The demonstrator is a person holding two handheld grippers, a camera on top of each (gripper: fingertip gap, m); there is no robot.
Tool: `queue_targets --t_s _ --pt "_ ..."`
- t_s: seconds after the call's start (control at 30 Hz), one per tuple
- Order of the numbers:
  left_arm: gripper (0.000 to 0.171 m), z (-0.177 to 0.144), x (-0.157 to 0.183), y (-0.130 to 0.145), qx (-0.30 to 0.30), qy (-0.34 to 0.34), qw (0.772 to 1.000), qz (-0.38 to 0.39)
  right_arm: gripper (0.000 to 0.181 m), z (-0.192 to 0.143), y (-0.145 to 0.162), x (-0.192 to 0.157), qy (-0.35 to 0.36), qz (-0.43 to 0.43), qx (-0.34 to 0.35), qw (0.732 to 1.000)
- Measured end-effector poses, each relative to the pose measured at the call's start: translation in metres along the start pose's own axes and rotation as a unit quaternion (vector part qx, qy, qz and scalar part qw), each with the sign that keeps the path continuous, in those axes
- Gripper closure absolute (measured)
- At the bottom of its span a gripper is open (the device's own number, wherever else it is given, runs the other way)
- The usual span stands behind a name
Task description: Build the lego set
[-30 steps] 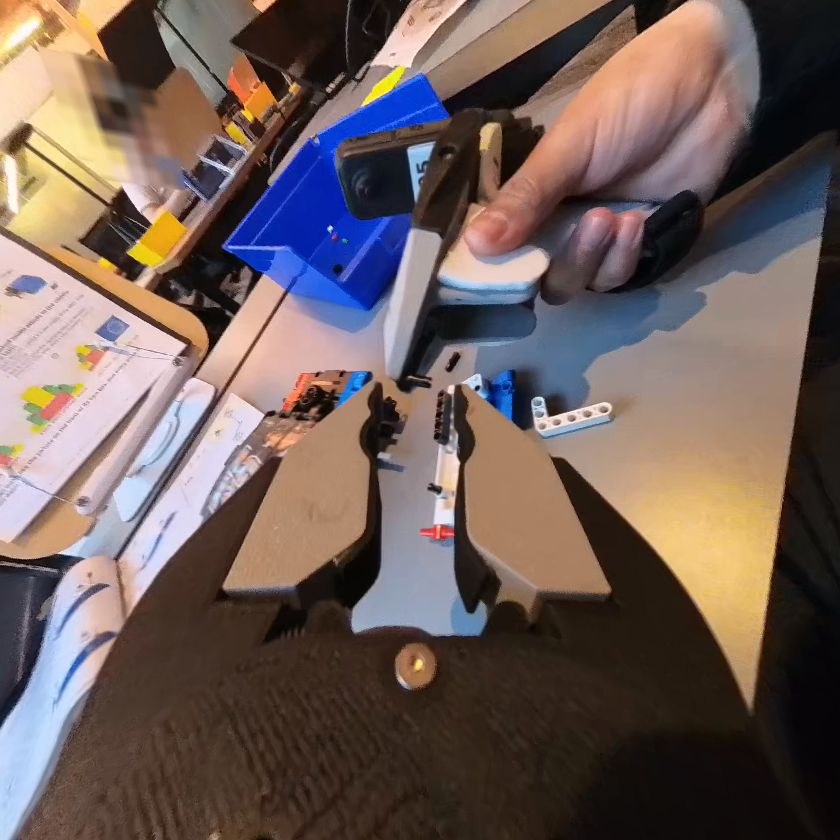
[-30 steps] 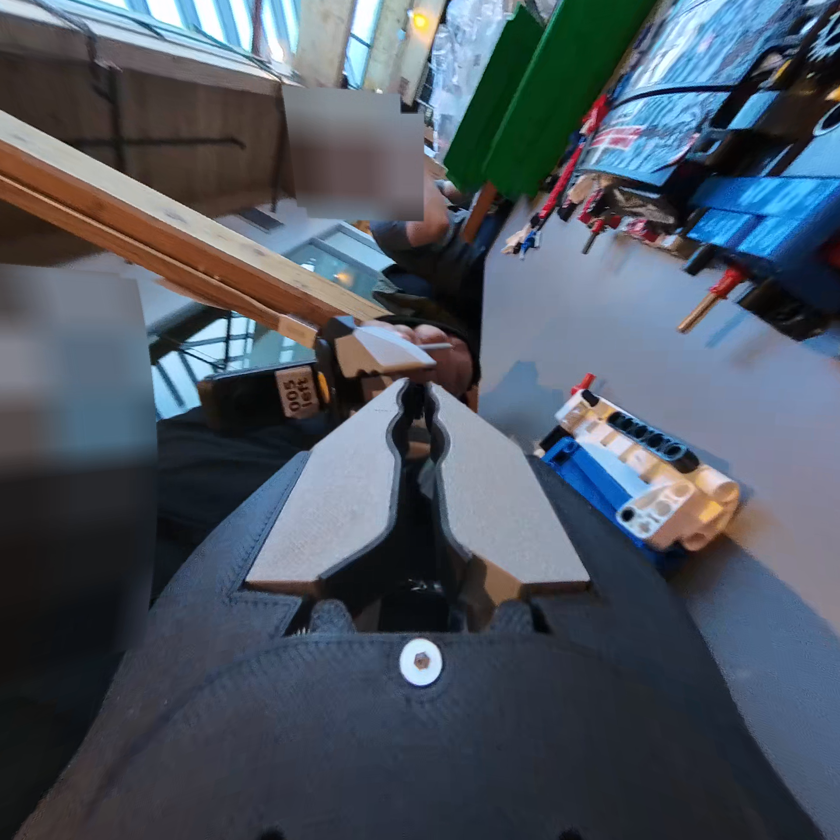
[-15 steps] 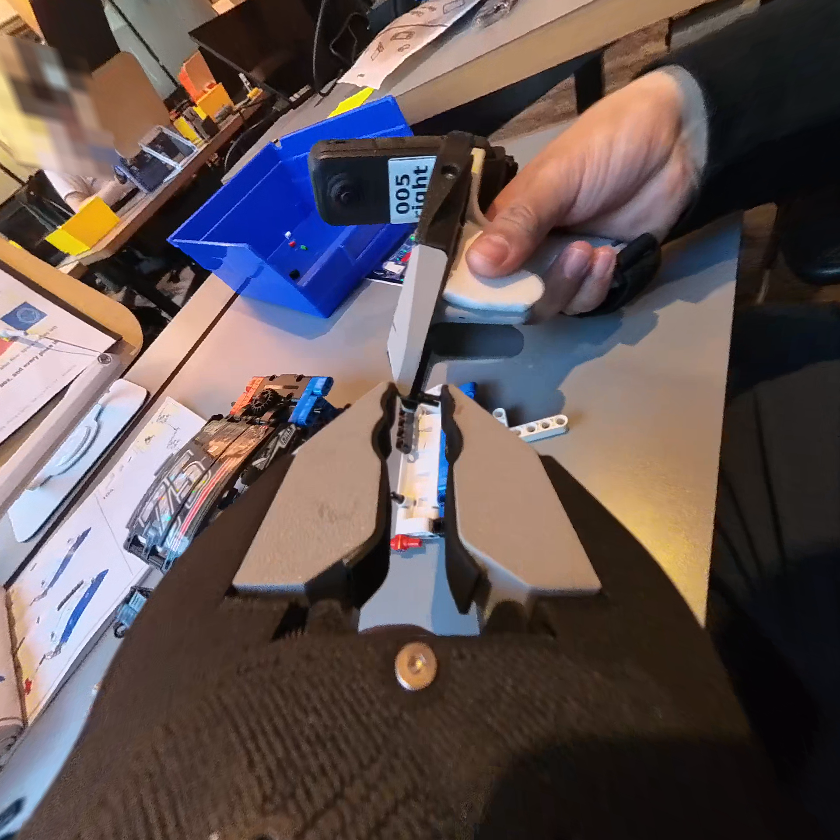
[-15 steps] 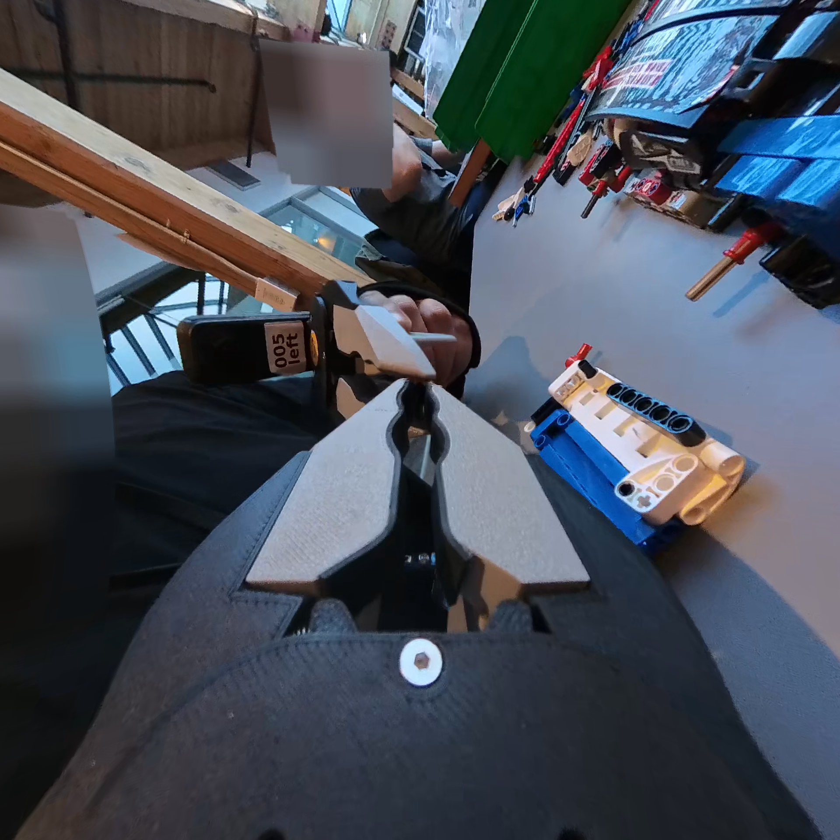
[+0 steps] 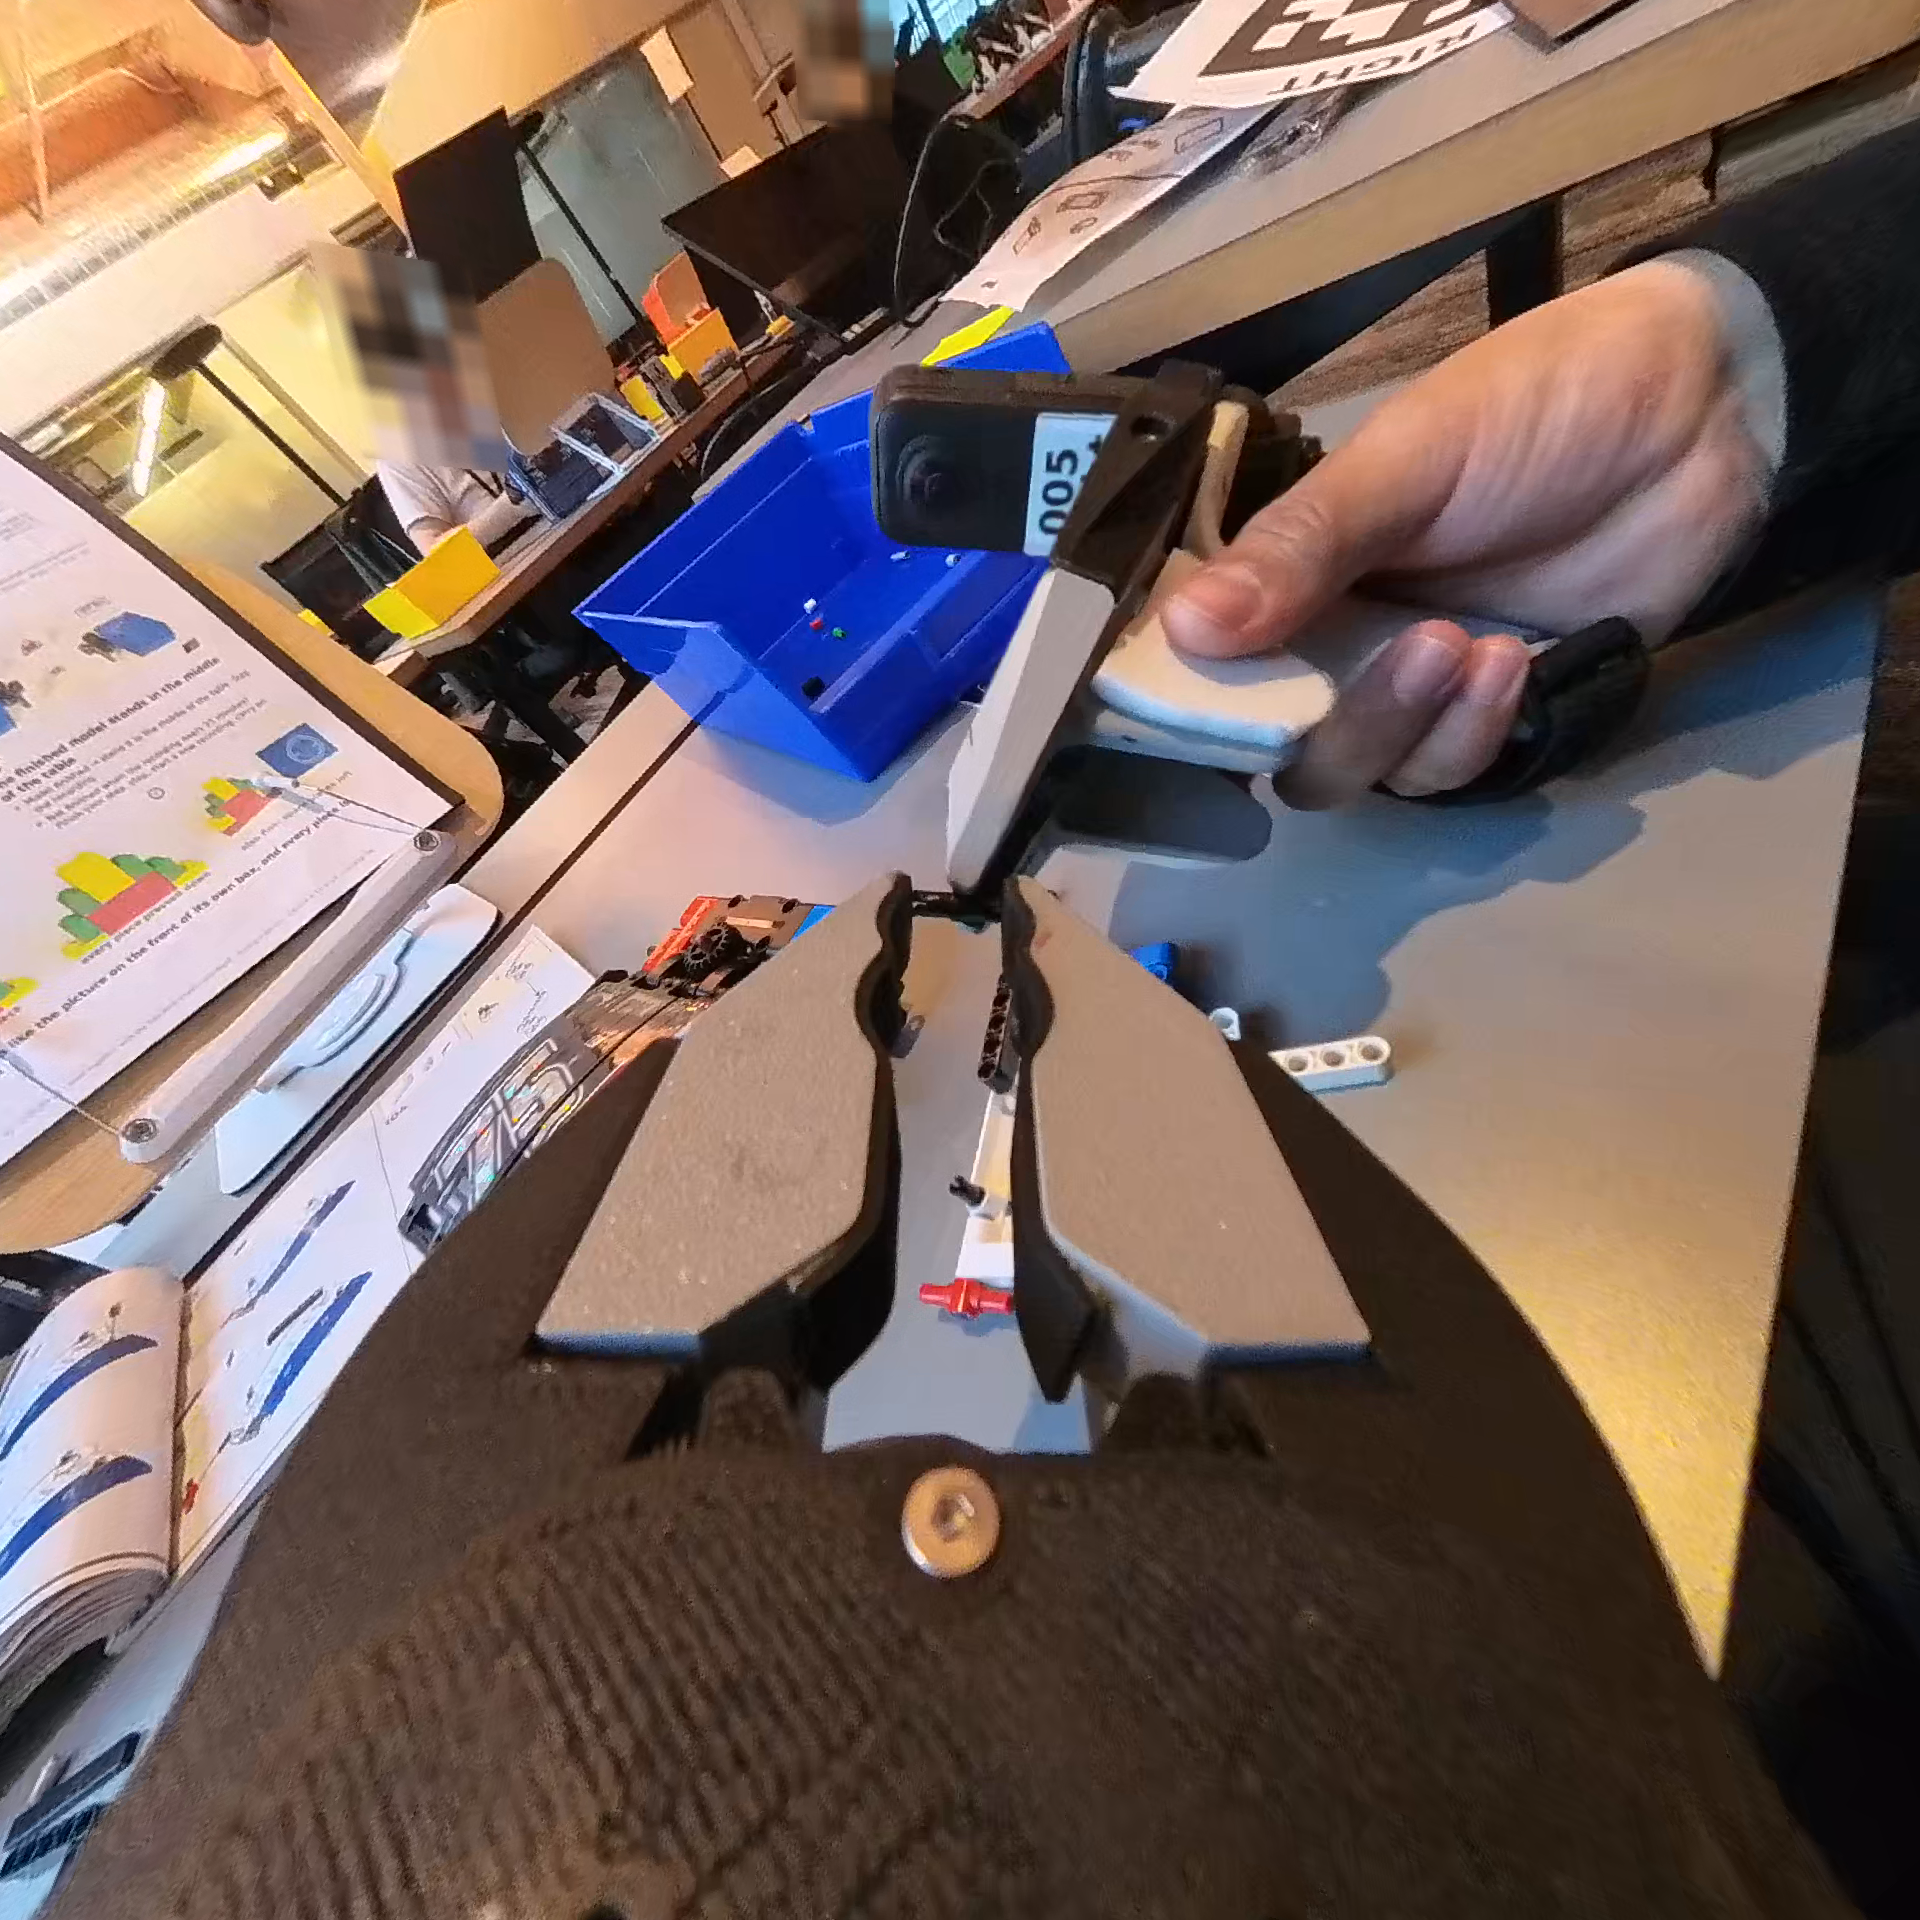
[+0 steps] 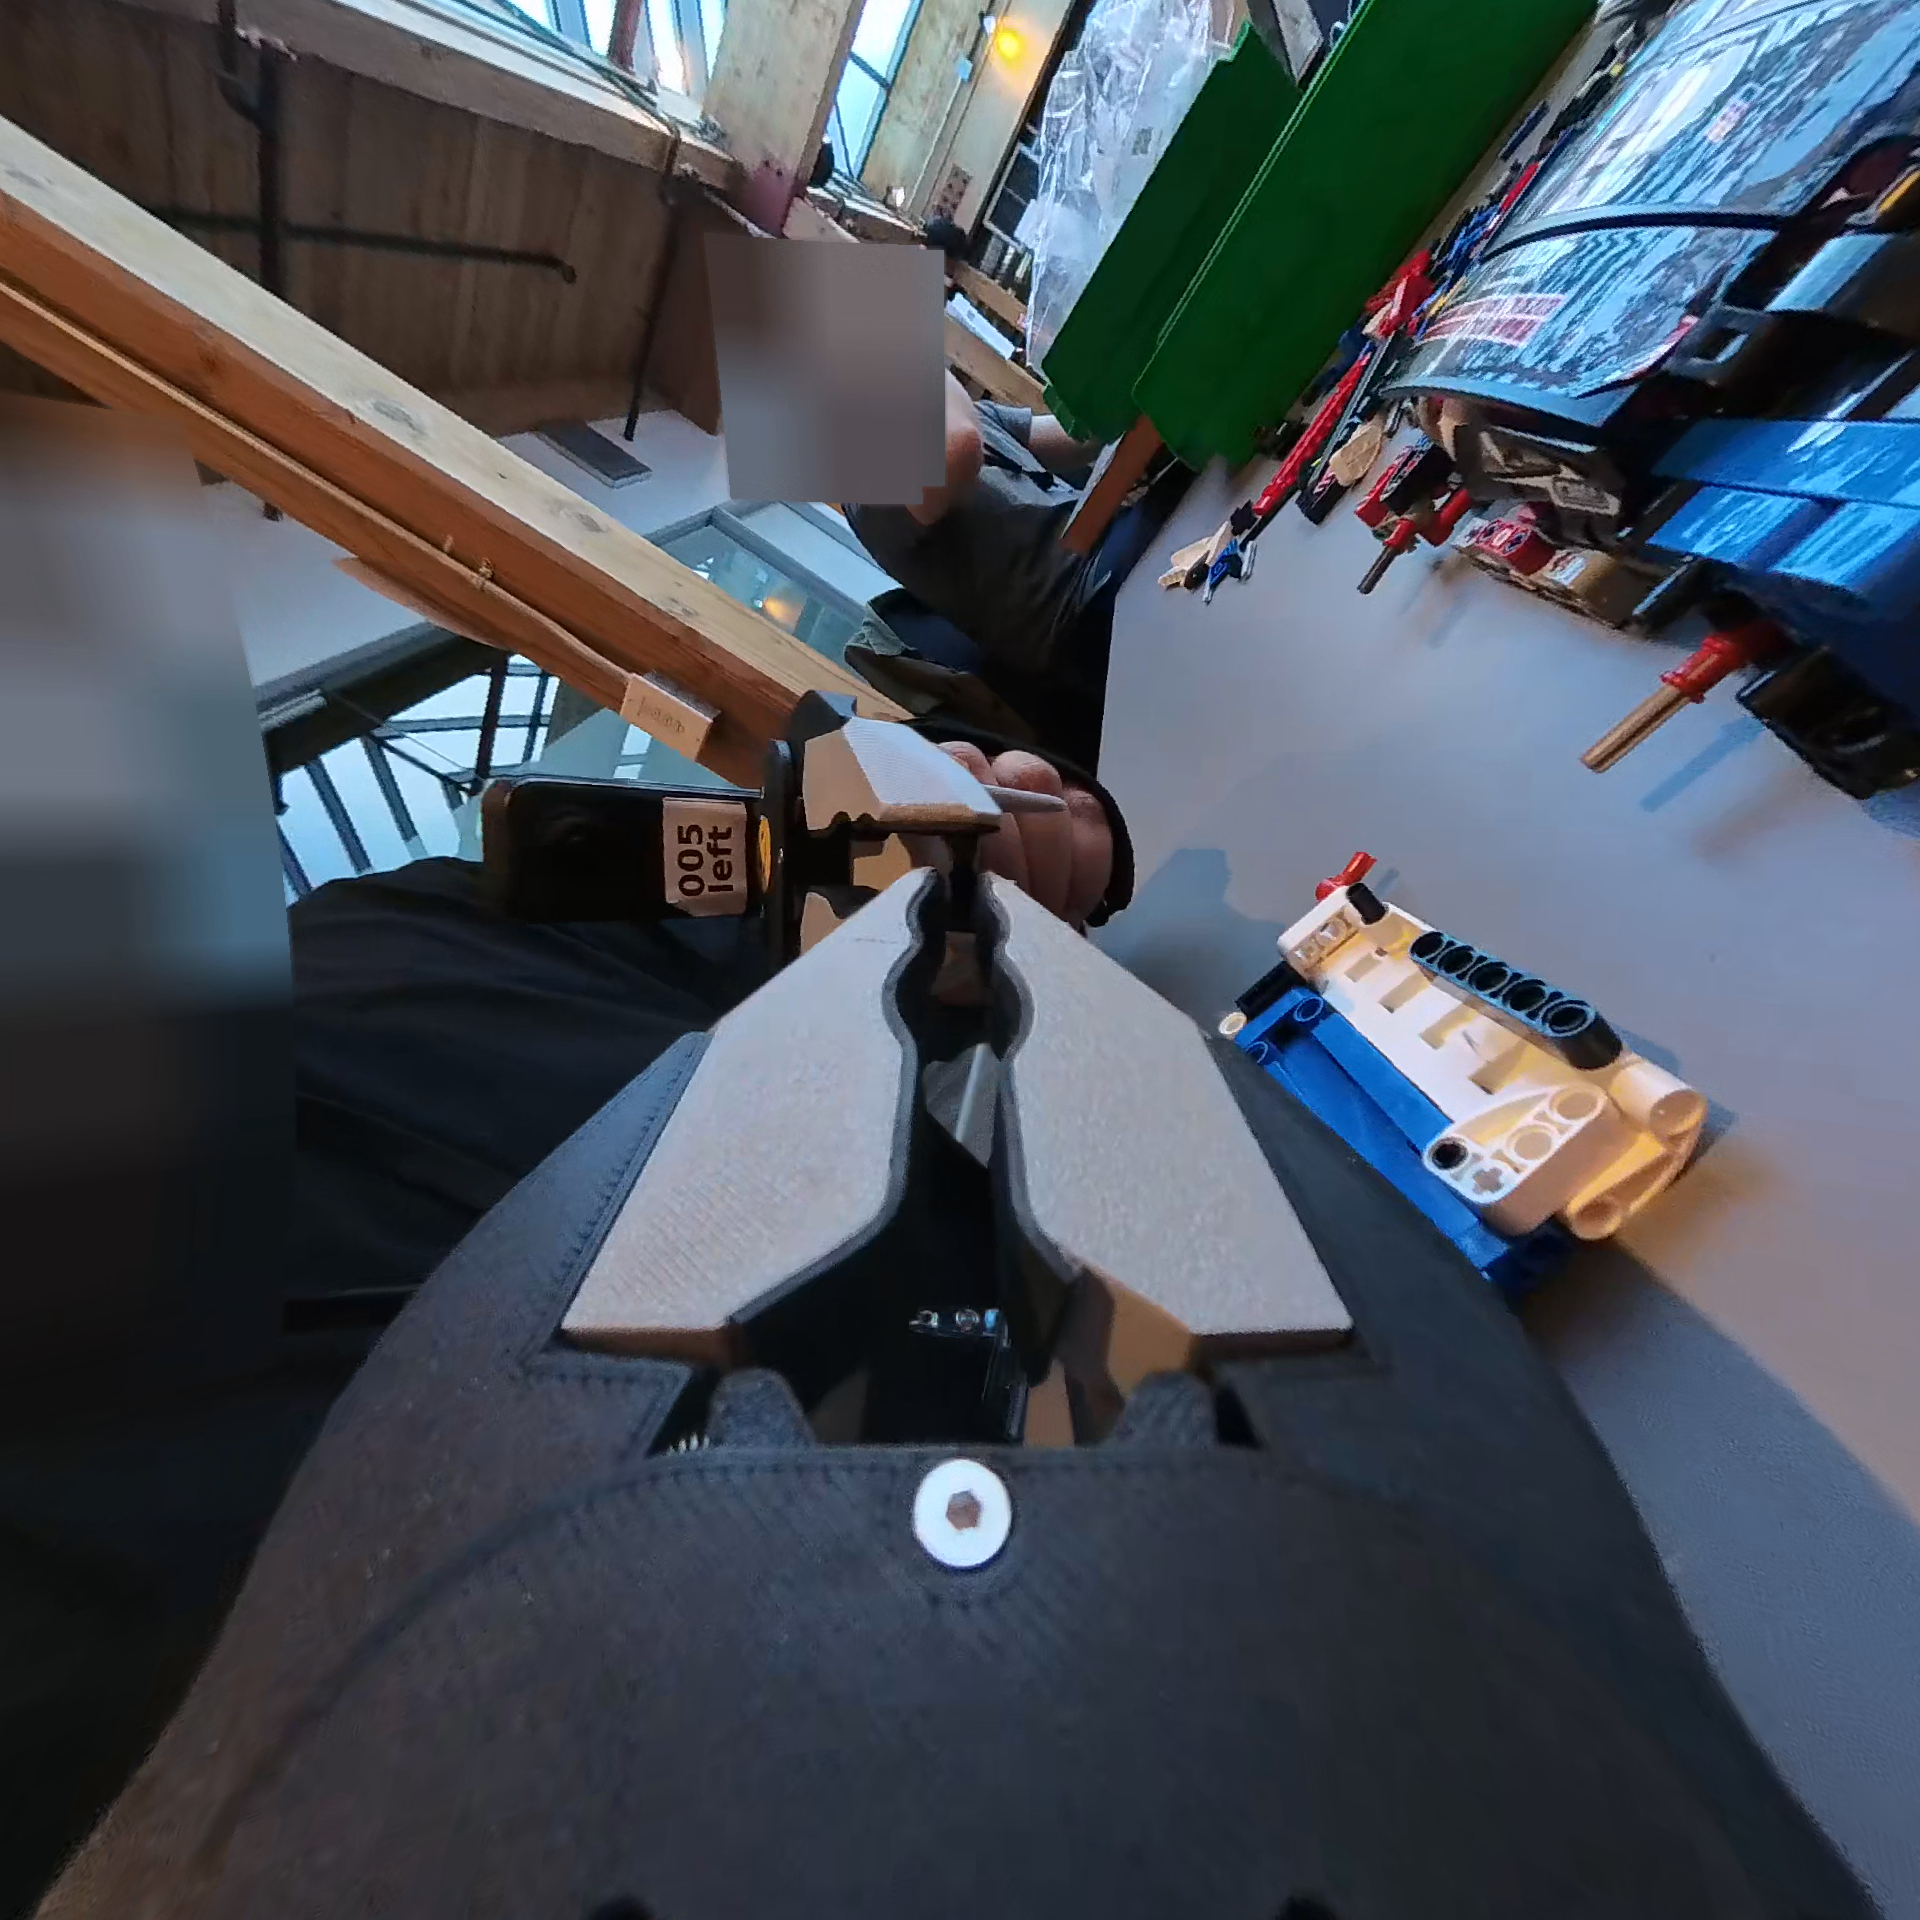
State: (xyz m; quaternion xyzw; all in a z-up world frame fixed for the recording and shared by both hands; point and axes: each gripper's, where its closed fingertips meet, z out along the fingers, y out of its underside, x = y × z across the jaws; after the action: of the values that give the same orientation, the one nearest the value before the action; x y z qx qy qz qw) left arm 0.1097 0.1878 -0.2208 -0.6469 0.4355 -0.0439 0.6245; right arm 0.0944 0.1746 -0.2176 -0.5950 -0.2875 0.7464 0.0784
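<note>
My right gripper (image 6: 958,902) is shut on a small black pin (image 6: 961,868). In the left wrist view it (image 5: 971,883) comes down from above, held by a hand, with the pin (image 5: 943,900) at its tip. My left gripper (image 5: 954,902) is narrowly open, and its two tips stand on either side of that pin. In the right wrist view the left gripper's fingers (image 6: 904,774) sit just beyond my right tips. A white and blue lego assembly (image 6: 1455,1081) with a black beam lies on the grey table (image 6: 1455,727). Part of it shows between my left fingers (image 5: 992,1195).
A blue bin (image 5: 790,644) stands behind. A black, red and blue car model (image 5: 582,1060) lies to the left on open instruction booklets (image 5: 260,1299). A printed sheet on a stand (image 5: 156,810) is at far left. A white L beam (image 5: 1335,1062) lies to the right. The tips of both grippers are at nearly the same place.
My left gripper's jaws have narrowed and risen to the right gripper's tip. The pin now sits between my left tips. The right gripper stays shut on the pin.
</note>
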Motion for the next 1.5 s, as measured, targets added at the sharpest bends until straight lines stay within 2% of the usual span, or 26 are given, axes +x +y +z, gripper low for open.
queue_targets --t_s 0.13,0.43,0.57,0.73,0.87,1.0,1.1,1.2,1.27,1.33,1.43,1.5 --pt "0.157 0.001 0.0 -0.002 0.005 -0.01 1.0 0.007 0.177 -0.002 0.0 -0.002 -0.009 -0.007 0.0 1.0" --pt "0.158 0.004 0.005 0.0 0.007 -0.018 0.997 0.074 0.177 0.002 0.006 0.003 0.03 -0.078 -0.052 0.995" --pt "0.157 0.005 0.004 0.002 0.003 -0.022 0.997 0.08 0.179 0.003 0.006 0.006 0.047 -0.099 -0.065 0.992" --pt "0.157 0.006 0.002 0.002 0.005 -0.041 0.996 0.085 0.175 0.001 0.004 0.004 0.04 -0.09 -0.071 0.993" --pt "0.157 0.005 0.005 0.004 0.006 -0.035 0.996 0.083 0.179 0.001 0.007 0.008 0.045 -0.093 -0.081 0.991" --pt "0.152 0.003 0.016 0.015 -0.015 0.004 0.996 0.082 0.18 -0.002 0.017 0.016 0.092 -0.127 -0.135 0.978" --pt "0.153 -0.009 0.03 0.03 -0.047 0.101 0.993 0.034 0.18 -0.008 0.024 0.024 0.157 -0.207 -0.195 0.946" --pt "0.153 -0.017 0.023 0.042 -0.103 0.166 0.975 -0.106 0.179 -0.011 0.024 0.03 0.232 -0.334 -0.24 0.881" --pt "0.155 -0.018 0.021 0.041 -0.13 0.215 0.942 -0.221 0.179 -0.01 0.024 0.031 0.272 -0.416 -0.26 0.828" --pt "0.158 -0.019 0.022 0.028 -0.109 0.263 0.905 -0.317 0.179 -0.009 0.023 0.034 0.308 -0.475 -0.268 0.779" --pt "0.16 -0.016 0.02 0.025 -0.09 0.286 0.873 -0.385 0.179 -0.007 0.027 0.035 0.33 -0.531 -0.276 0.73" --pt "0.161 -0.016 0.024 0.024 -0.085 0.304 0.857 -0.407 0.179 -0.007 0.031 0.036 0.338 -0.548 -0.287 0.71"
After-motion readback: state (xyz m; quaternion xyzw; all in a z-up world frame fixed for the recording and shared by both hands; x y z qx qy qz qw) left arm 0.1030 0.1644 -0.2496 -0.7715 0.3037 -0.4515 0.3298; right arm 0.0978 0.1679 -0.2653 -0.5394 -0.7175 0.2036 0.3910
